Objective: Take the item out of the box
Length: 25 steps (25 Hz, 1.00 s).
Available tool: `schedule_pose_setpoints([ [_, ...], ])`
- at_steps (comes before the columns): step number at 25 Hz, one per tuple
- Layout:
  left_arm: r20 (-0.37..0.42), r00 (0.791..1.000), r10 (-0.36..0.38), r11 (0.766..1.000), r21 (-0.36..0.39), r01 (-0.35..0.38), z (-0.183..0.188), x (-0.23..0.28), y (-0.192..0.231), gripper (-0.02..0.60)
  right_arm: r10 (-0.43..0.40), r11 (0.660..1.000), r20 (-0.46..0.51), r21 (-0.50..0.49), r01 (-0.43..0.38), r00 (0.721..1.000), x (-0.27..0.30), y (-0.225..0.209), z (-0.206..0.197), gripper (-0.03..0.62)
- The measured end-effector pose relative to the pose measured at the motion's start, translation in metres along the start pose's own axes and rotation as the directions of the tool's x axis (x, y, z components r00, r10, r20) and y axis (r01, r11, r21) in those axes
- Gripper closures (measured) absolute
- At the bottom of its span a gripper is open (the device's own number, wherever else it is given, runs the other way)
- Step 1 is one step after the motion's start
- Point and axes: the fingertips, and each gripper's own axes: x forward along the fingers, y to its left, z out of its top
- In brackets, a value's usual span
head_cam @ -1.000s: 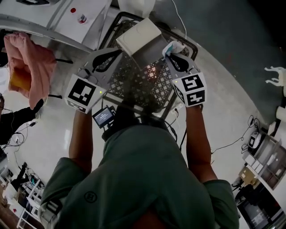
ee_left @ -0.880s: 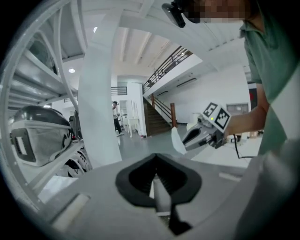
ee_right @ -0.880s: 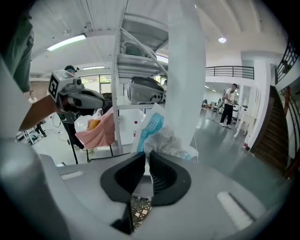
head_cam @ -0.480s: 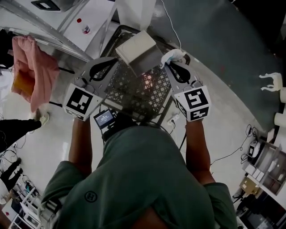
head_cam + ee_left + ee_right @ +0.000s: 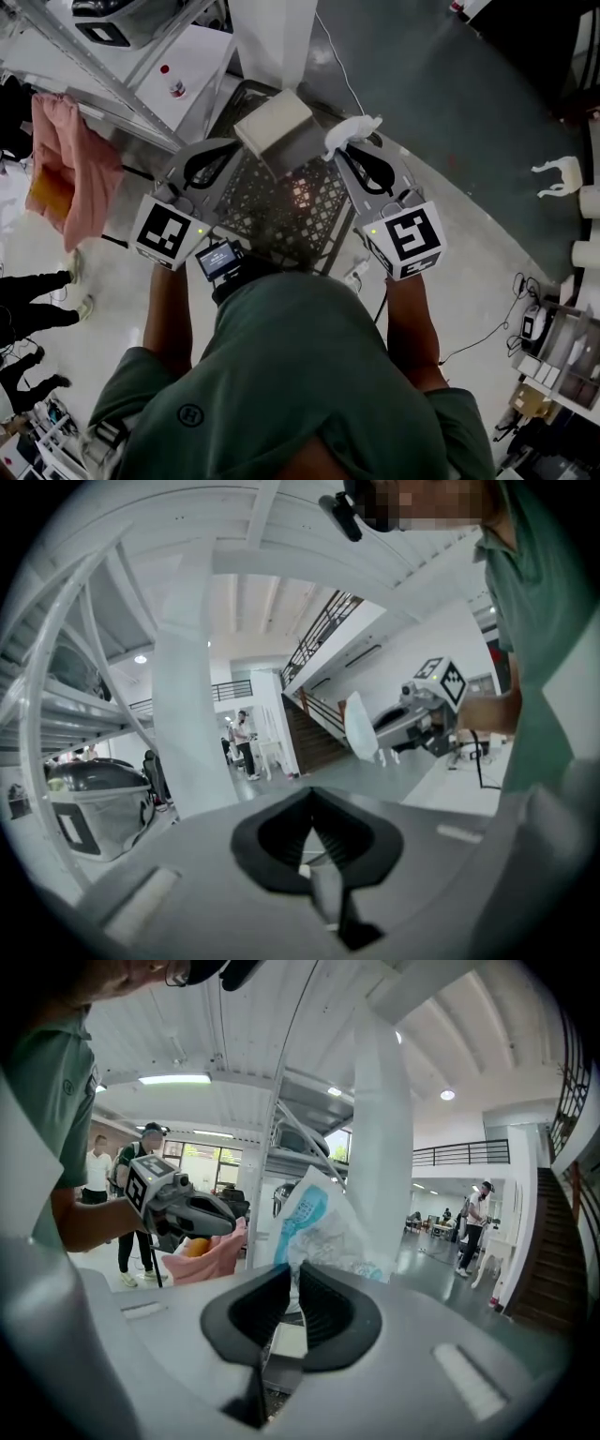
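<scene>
Floor (image 5: 469, 141), pale on the left and dark grey on the right, fills most of the head view, and a white pillar (image 5: 272, 37) rises from it at the top. The person's green shirt (image 5: 300, 375) takes up the lower half, with both forearms reaching forward. Ahead of them stands a black lattice crate (image 5: 281, 211). A pink cloth (image 5: 70, 169) hangs on a rack well off to the left.

A cream box (image 5: 272, 122) sits at the far end of the crate, tilted, between the two claws. The right gripper view shows it just below that claw's jaws, with crate lattice under it.

The left gripper (image 5: 309, 803) is held near the box's left corner. Its jaws are pressed together with nothing seen between them, and its own view looks past the box at the pillar and the room.

The right gripper (image 5: 293, 1279) is clamped on a white packet (image 5: 314, 1227) with blue print, which sticks up out of the narrow gap between the pads. In the head view the packet is just to the right of the box and apart from it, held up over the crate's far right corner.
</scene>
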Motion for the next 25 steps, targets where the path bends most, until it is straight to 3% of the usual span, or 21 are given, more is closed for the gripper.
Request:
schedule_pose_setpoints([
  [10,0.033,0.999,0.008,0.999,0.045,-0.01,0.031,-0.006,-0.019,0.58,0.0,0.998,0.127,-0.065,0.008,0.992,-0.039,0.008,0.049,0.559],
  [25,0.03,0.999,0.024,0.998,0.053,-0.025,0.04,-0.012,-0.023,0.58,0.029,0.996,0.206,-0.089,-0.011,0.978,-0.06,0.017,0.082,0.559],
])
